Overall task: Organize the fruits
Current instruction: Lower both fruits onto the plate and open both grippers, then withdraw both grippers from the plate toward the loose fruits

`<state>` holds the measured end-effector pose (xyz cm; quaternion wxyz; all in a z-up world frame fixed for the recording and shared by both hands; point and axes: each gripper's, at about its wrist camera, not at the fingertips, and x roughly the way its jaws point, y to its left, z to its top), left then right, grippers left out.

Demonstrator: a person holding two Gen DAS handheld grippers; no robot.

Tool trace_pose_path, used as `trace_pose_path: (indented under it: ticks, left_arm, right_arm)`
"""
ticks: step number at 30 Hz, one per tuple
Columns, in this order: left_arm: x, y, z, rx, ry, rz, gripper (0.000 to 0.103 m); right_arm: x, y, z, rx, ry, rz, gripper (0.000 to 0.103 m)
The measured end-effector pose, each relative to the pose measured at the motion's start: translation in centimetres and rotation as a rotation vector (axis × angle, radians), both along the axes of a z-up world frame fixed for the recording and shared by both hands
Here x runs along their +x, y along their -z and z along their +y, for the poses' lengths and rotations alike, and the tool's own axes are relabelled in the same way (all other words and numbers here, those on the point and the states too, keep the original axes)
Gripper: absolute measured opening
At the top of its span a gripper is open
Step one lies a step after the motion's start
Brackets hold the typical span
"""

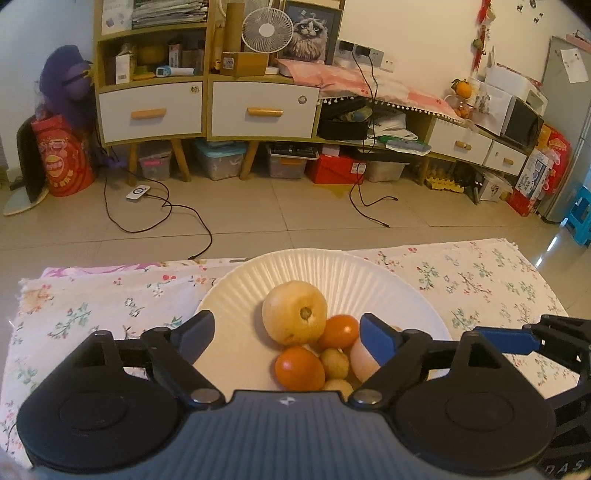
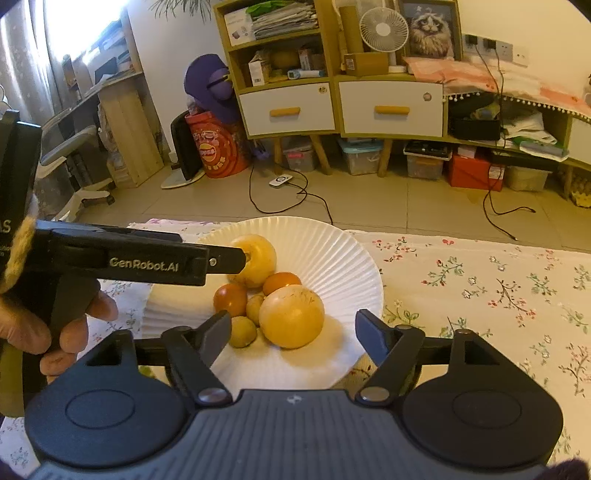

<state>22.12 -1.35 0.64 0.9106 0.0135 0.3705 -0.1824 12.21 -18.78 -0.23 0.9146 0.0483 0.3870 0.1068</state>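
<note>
While both grippers hang over the plate [image 1: 236, 291], I judge a placing step just finished. My left gripper [image 1: 286, 334] has its jaws spread, nothing pinched; a pale fruit [image 1: 294, 312] lies between them, tomatoes [image 1: 300, 368] nearer in. My right gripper [image 2: 293, 330] is likewise spread, the second pale fruit [image 2: 291, 316] loose between its jaws. Next, I would back both off.

Floral cloth [image 1: 480, 280], white fan [image 1: 266, 29], cat picture [image 1: 312, 33], purple plush [image 2: 210, 88]
</note>
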Motion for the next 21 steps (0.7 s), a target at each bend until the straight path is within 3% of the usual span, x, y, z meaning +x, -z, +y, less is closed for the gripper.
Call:
trace_pose_path:
  ticks: [10, 21]
  left_arm:
    - [-2.8, -1.1, 0.9, 0.032, -0.014, 0.003, 0.082]
    - [-6.0, -1.2, 1.7, 0.063, -0.034, 0.016, 0.084]
  right_arm:
    - [-2.2, -1.5, 0.4, -0.011, -0.011, 0.014, 0.091]
    - [-4.1, -2.4, 0.8, -0.046, 0.008, 0.026, 0.099]
